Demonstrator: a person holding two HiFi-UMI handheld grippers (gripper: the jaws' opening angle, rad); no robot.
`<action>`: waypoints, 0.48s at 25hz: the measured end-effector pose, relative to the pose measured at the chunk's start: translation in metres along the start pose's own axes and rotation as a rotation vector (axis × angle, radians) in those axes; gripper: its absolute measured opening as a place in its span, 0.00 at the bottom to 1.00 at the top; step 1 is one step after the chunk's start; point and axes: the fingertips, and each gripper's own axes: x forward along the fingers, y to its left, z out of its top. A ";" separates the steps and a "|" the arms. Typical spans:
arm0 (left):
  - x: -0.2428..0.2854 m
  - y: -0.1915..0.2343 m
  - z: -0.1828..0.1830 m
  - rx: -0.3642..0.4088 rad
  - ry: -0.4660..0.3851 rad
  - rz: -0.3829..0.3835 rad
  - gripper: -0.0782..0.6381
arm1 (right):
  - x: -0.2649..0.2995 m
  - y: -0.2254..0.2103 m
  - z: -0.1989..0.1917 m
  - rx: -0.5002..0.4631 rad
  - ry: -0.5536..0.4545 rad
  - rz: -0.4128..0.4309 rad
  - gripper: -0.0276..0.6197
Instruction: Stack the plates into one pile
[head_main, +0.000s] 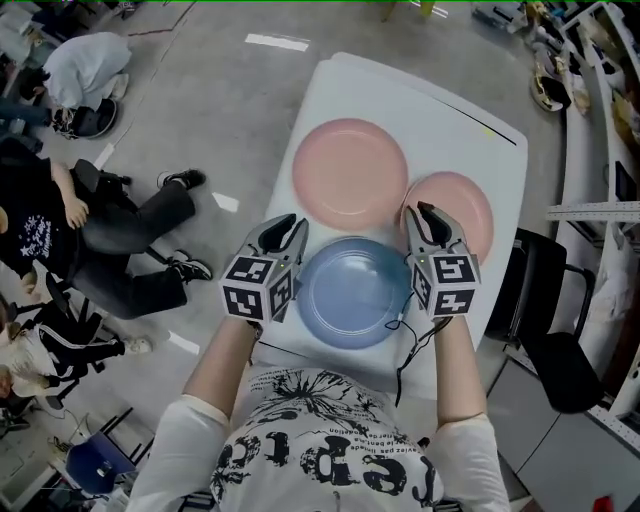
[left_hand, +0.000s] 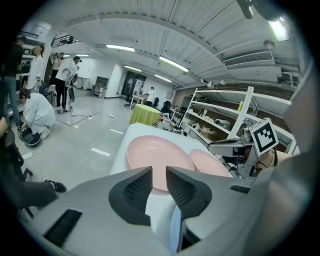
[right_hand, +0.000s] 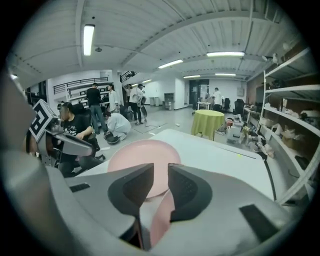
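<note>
Both tools are empty, with the jaws only a narrow slit apart. I have the left tool (head_main: 290, 228) at the left rim of the blue plate (head_main: 352, 290). The right tool (head_main: 425, 215) is at its right rim, with the tip over the near edge of the small pink plate (head_main: 462, 205). In the left gripper view the blue rim shows low under the gap, not inside it. The right gripper view shows the small pink plate's edge below its gap in the same way.

All three plates lie flat and separate on the white tabletop (head_main: 480, 130). The large pink plate (head_main: 350, 173) is on the far side, the small pink one is just beside it on the right, and the blue one is nearest me. Nothing is stacked yet.

My worry is the slit. It looks barely wider than a plate rim, so if I come down off-line a pad will land on top of the rim and tip or shove the plate instead of taking it. The blue plate sits close to the tabletop's near edge, so a push toward me could send it off. The right tool could also nudge the small pink plate into the large one.
</note>
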 end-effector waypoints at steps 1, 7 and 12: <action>0.006 0.006 -0.001 -0.021 0.011 0.008 0.26 | 0.011 -0.005 0.002 -0.012 0.017 -0.003 0.19; 0.043 0.037 -0.004 -0.139 0.067 0.058 0.29 | 0.074 -0.039 0.006 -0.045 0.130 -0.017 0.20; 0.067 0.046 -0.012 -0.292 0.115 0.046 0.29 | 0.116 -0.055 0.000 -0.077 0.251 0.000 0.23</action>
